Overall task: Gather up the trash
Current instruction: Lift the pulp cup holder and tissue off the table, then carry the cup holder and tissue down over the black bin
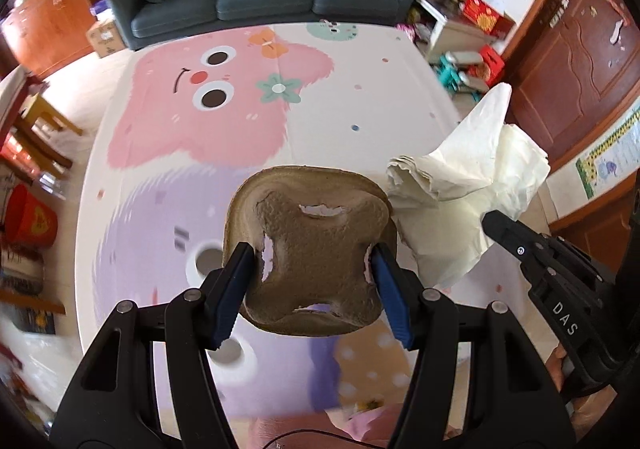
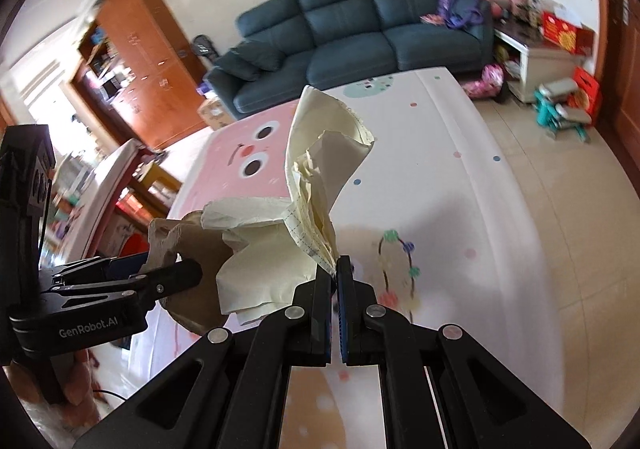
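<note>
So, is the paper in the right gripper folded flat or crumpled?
Crumpled. The paper bunches in loose creased layers above the right gripper, whose fingers pinch only its lower corner.

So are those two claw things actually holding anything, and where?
Yes. The left gripper clamps the brown pulp tray piece across its two opposite sides. The right gripper pinches the crumpled paper by its bottom edge.

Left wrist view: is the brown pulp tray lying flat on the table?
No. The brown pulp tray is held up between the left gripper's fingers.
</note>
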Demonstrator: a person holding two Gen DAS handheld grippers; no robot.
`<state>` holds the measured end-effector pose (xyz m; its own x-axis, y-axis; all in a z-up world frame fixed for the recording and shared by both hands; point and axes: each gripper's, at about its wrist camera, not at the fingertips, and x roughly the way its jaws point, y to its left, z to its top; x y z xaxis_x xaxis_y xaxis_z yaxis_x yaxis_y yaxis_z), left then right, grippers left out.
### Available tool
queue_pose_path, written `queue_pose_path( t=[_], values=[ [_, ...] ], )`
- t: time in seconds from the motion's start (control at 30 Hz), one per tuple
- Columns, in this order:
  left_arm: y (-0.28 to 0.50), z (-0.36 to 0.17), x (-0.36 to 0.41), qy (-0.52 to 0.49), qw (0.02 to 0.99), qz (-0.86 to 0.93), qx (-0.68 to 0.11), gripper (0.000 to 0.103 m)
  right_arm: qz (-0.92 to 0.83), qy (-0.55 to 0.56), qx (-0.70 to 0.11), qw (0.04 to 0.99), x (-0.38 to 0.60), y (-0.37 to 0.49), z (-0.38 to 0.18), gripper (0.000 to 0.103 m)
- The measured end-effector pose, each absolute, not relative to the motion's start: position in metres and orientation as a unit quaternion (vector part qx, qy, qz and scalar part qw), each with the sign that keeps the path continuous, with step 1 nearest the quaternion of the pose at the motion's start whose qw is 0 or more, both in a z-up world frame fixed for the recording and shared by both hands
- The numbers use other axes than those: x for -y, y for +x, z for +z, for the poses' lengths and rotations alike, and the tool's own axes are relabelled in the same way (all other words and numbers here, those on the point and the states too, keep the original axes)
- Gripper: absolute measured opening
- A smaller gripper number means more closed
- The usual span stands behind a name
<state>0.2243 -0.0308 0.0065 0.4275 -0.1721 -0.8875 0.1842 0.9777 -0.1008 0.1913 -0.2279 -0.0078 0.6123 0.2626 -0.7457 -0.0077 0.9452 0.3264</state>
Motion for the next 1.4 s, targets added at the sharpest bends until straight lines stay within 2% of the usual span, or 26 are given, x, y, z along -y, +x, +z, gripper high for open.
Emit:
queue_pose_path(
  t=[0.4, 0.6, 0.77, 1.0, 1.4],
  values=[
    [0.038, 0.036, 0.061, -0.036, 0.858, -0.036, -0.512, 0.058, 0.161, 0.081, -0.428, 0.886, 0.255, 0.026, 0.026, 0.003],
    [-0.025, 0.029, 0.068, -0.021, 0.847, -0.029, -0.530, 0.058, 0.172, 0.074, -0.452, 0.872, 0.254, -0.041, 0.010, 0.003],
    [-0.049, -0.002, 0.064, -0.019, 0.827, -0.036, -0.561, 0.058, 0.160, 0.076, -0.490, 0.854, 0.251, -0.077, -0.020, 0.003],
    [-0.071, -0.092, 0.050, -0.017, 0.798, -0.056, -0.600, 0.058, 0.130, 0.053, -0.551, 0.823, 0.234, -0.095, -0.102, 0.003],
    [-0.038, -0.312, 0.039, -0.023, 0.771, -0.076, -0.632, 0.058, 0.054, 0.063, -0.632, 0.770, 0.213, -0.084, -0.343, 0.003]
  ],
)
